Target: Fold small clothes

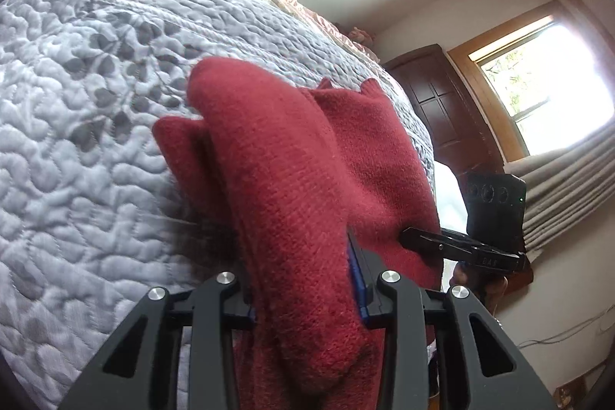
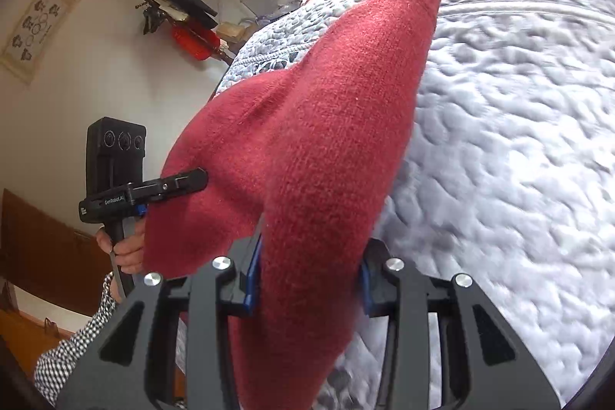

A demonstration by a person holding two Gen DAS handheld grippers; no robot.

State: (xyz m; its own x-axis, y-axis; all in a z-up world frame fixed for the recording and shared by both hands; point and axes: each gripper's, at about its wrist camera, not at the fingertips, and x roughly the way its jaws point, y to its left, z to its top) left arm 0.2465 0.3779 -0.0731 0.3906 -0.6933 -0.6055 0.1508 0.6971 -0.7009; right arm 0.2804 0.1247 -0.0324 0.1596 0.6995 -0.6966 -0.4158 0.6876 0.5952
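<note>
A red knit garment (image 1: 292, 160) hangs lifted and bunched over the quilted grey bedspread (image 1: 96, 102). In the left wrist view my left gripper (image 1: 305, 302) is shut on a thick fold of it, which fills the space between the blue pads (image 1: 355, 275). My right gripper (image 1: 407, 236) bites the garment's right edge. In the right wrist view my right gripper (image 2: 309, 283) is shut on another fold of the red knit garment (image 2: 338, 110), whose ribbed cuff points up and away. My left gripper (image 2: 200, 177) clamps the far left edge.
The bedspread (image 2: 499, 141) stretches away under the garment. A dark wooden door (image 1: 442, 102), a bright window (image 1: 546, 72) and curtains (image 1: 569, 179) stand beyond the bed. A coat rack (image 2: 173, 14) and a framed picture (image 2: 34, 29) are by the wall. A hand (image 2: 127, 248) and checked sleeve (image 2: 77, 344) show.
</note>
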